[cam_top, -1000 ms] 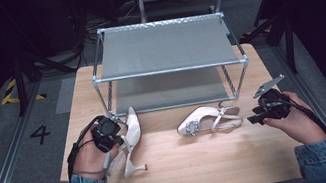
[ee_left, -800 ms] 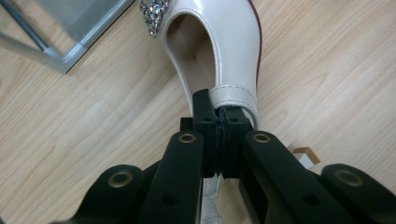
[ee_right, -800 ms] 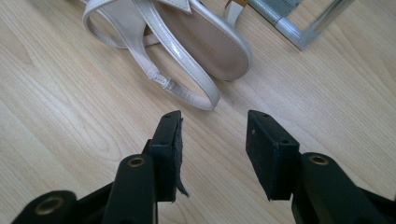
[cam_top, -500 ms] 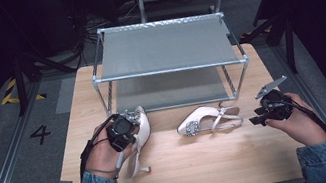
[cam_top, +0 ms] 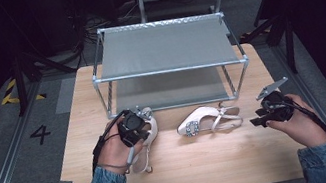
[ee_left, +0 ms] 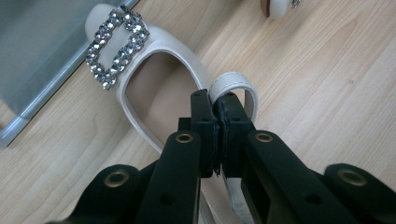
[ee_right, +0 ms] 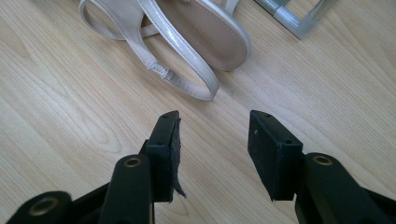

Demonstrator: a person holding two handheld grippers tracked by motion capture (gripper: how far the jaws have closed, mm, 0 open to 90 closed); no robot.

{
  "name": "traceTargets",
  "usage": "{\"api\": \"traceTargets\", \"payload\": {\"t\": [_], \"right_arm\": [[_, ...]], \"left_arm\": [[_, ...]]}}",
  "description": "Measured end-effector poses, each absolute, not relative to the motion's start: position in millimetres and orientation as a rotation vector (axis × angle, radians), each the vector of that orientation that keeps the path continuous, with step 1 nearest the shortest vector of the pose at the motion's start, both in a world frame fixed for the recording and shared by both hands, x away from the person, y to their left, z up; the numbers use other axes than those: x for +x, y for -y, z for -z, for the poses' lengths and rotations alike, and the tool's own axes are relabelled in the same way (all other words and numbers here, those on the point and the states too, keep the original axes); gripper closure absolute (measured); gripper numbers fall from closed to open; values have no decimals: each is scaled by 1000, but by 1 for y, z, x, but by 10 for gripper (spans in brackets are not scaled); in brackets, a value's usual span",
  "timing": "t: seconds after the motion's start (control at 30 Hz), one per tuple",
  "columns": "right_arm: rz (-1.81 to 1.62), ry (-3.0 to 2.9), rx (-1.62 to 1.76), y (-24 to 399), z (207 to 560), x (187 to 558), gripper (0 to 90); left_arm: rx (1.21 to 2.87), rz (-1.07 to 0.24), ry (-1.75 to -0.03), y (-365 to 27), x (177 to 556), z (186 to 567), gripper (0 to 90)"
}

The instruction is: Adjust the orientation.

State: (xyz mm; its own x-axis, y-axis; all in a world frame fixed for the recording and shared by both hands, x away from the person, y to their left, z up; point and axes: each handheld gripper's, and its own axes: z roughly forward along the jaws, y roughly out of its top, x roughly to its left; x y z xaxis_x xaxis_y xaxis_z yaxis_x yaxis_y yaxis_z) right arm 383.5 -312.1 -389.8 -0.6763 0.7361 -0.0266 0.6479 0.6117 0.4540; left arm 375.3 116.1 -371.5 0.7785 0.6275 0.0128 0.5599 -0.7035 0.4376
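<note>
From the high view, I am watching my left gripper (cam_top: 133, 127) sitting over the left shoe (cam_top: 147, 134) at about 7 o'clock on the tabletop (cam_top: 223, 157), just in front of the shoe rack (cam_top: 167, 52). A second ago this gripper was at the shoe's outer side; now it is lying across the shoe, and the shoe's toe is pointing more toward the rack than before. I am reading that as the grasp being made and a lift toward the rack coming next. The right shoe (cam_top: 209, 120) is lying on its side near 6 o'clock, in the same spot as earlier. My right gripper (cam_top: 262, 115) is waiting at 4 o'clock, near the shoe's heel end but apart from it, having barely moved.

In the left gripper view, the jaws are pressing together on the shoe's white strap (ee_left: 232, 84), with the rhinestone buckle (ee_left: 117, 45) at 11 o'clock beside the rack's rail.

In the right gripper view, the jaws are standing wide apart with nothing between them, and the right shoe's slingback strap (ee_right: 180, 79) is curving at 12 o'clock.
</note>
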Motion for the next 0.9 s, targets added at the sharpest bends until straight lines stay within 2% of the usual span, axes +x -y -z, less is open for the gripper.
{"api": "traceTargets", "payload": {"t": [0.33,0.5,0.73,0.9], "right_arm": [[-608,-2631,1153,314,392,382,543],[-613,-2622,1156,316,391,381,542],[-619,-2626,1153,315,391,382,541],[-619,-2631,1147,313,391,381,539]], "left_arm": [[2602,-217,-872,-98,380,376,841],[2521,-193,-906,-98,375,368,692],[2477,-194,-909,-92,364,358,622],[2500,-108,-991,-87,367,371,593]]}}
